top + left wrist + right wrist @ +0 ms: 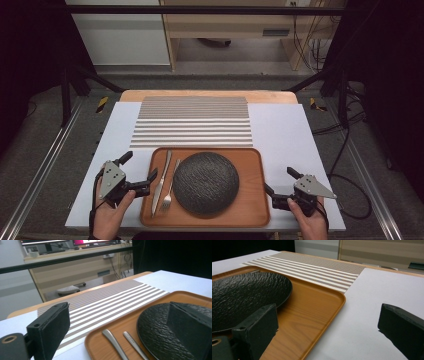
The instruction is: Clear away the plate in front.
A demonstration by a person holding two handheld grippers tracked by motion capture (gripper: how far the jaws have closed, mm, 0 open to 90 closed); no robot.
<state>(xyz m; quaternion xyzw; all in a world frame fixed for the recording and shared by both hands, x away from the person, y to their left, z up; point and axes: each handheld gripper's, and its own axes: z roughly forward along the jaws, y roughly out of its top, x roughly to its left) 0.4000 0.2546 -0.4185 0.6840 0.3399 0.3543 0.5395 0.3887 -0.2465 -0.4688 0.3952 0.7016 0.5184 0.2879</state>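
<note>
Both grippers flank the wooden tray (252, 207), jaws spread wide and holding nothing. Left gripper (141, 173) sits at the tray's left rim, next to the knife (161, 182) and fork (170, 187); right gripper (280, 186) just off the right rim. Black plate (205, 183) sits mid-tray. Looks like a two-handed tray lift toward the striped mat (192, 122): straddle each rim squarely, close both sides together, lift level so plate and cutlery don't slide
</note>
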